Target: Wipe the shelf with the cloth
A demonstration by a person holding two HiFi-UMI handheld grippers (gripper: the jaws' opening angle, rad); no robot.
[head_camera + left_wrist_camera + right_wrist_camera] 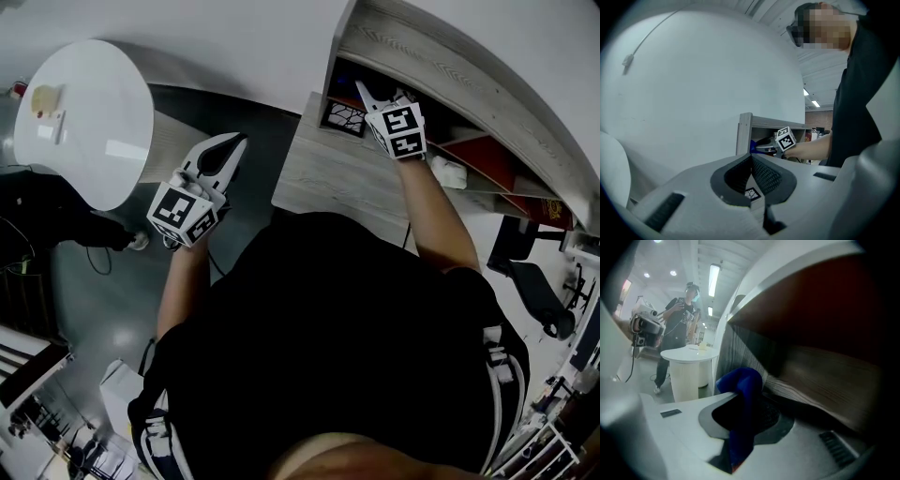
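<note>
Two grippers, one busy. The right gripper (370, 96) reaches into the shelf (441, 52), its fingers clamped on the blue cloth (740, 380), which hangs bunched from the tips. The shelf board (820, 376) lies just ahead and to its right. The left gripper (228, 155) hangs well apart over the floor (112, 300), fingers together and empty. The wipe probably runs along the board, bounded by the side panel (330, 80) on the left and red items (487, 155) on the right.
</note>
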